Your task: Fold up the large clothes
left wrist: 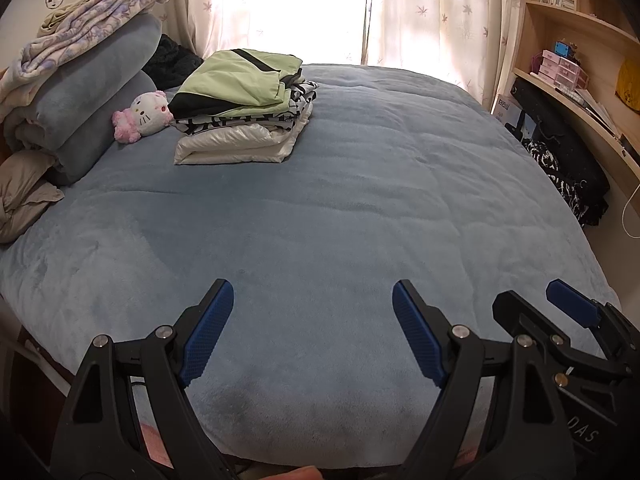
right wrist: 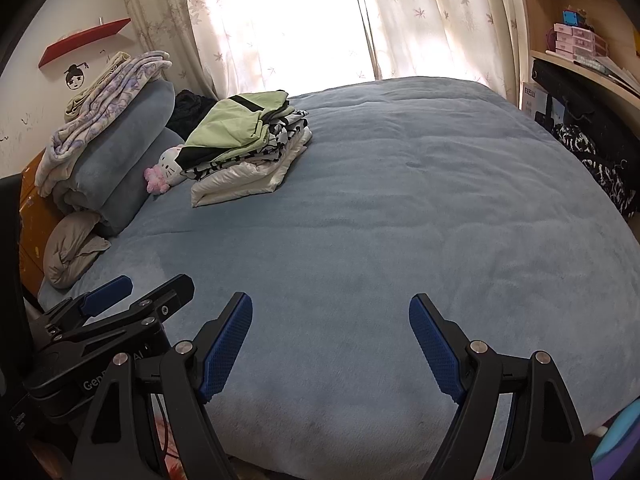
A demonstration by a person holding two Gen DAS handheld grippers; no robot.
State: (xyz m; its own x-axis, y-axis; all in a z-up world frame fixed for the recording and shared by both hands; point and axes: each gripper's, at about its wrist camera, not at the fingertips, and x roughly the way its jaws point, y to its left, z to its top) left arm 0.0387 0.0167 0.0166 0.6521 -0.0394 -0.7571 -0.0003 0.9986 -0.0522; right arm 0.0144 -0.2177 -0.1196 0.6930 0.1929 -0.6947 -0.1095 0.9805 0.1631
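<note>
A stack of folded clothes (left wrist: 244,108) lies at the far left of the bed (left wrist: 340,220): a light green garment on top, a black-and-white patterned one under it, a white one at the bottom. The right wrist view shows the same stack of clothes (right wrist: 248,148) on the bed (right wrist: 400,220). My left gripper (left wrist: 313,294) hovers open over the near edge of the blue bed cover, nothing between its blue pads. My right gripper (right wrist: 331,308) is open and empty too, just to the right of it. Each appears in the other's view: right gripper (left wrist: 532,304), left gripper (right wrist: 160,284).
Rolled blue blankets (left wrist: 96,96) with a floral quilt on top, a beige pillow (left wrist: 24,196) and a white and pink plush cat (left wrist: 146,114) line the bed's left side. Curtains (left wrist: 420,12) hang behind. Wooden shelves (left wrist: 576,32) and dark bags (left wrist: 568,168) stand at the right.
</note>
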